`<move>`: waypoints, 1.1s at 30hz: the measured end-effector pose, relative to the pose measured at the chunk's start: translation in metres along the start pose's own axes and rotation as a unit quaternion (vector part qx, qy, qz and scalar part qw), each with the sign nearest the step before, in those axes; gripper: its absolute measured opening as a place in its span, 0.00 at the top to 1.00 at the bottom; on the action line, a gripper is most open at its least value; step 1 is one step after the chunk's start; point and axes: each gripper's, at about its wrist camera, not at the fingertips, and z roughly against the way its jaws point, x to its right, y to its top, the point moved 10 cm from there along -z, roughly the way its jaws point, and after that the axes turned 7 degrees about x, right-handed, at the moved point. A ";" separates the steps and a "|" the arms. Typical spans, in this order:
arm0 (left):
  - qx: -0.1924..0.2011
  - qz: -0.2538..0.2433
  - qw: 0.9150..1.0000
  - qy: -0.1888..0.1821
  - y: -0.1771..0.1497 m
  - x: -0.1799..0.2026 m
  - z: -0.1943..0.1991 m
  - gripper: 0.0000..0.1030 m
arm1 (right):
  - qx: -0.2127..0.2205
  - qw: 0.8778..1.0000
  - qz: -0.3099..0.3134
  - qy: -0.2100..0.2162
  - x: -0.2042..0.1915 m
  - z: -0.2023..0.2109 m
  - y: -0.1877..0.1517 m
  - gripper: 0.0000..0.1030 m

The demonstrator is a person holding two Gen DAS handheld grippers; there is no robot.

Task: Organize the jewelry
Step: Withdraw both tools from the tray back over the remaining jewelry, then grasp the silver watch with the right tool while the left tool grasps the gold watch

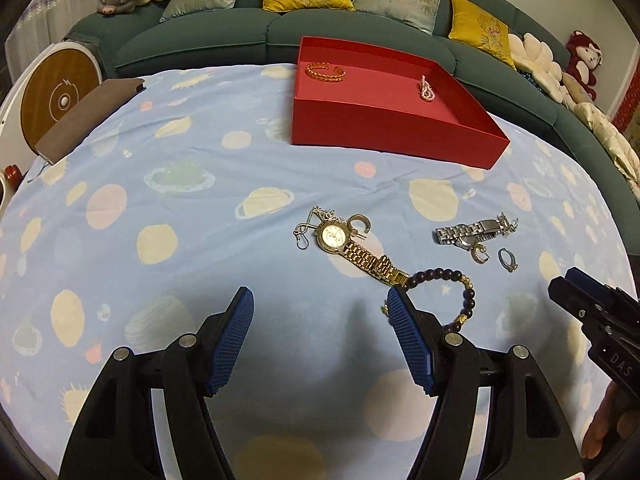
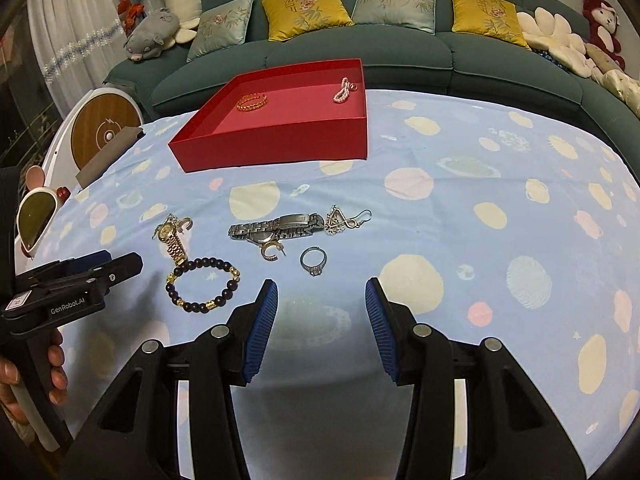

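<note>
Left gripper [image 1: 320, 300], jaws wide, empty, above the counter [image 2: 460, 208]. Left to right: gold watch [image 2: 173, 238], beaded bracelet [image 2: 202, 284], silver watch [image 2: 276, 226], ring [image 2: 313, 261]; red tray [image 2: 280, 144] behind. Right gripper [image 2: 322, 292], jaws wide, empty.

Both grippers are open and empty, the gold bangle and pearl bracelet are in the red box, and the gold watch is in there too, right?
Not quite: the gold watch lies on the cloth, outside the red box, as the left wrist view shows. The rest stands.

Both wrist views face the sofa [image 1: 280, 32], seemingly side-by-side.
</note>
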 end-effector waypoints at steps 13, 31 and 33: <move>-0.007 0.011 1.000 -0.005 0.004 0.004 -0.005 0.35 | -0.018 0.995 0.068 0.073 -0.038 -0.051 0.049 0.57; -0.021 0.025 0.999 -0.027 0.005 0.005 -0.014 0.35 | -0.099 0.984 0.110 0.098 -0.045 -0.086 0.018 0.62; -0.023 0.024 0.999 -0.024 0.004 0.008 -0.017 0.35 | -0.107 0.984 0.107 0.096 -0.046 -0.081 0.013 0.72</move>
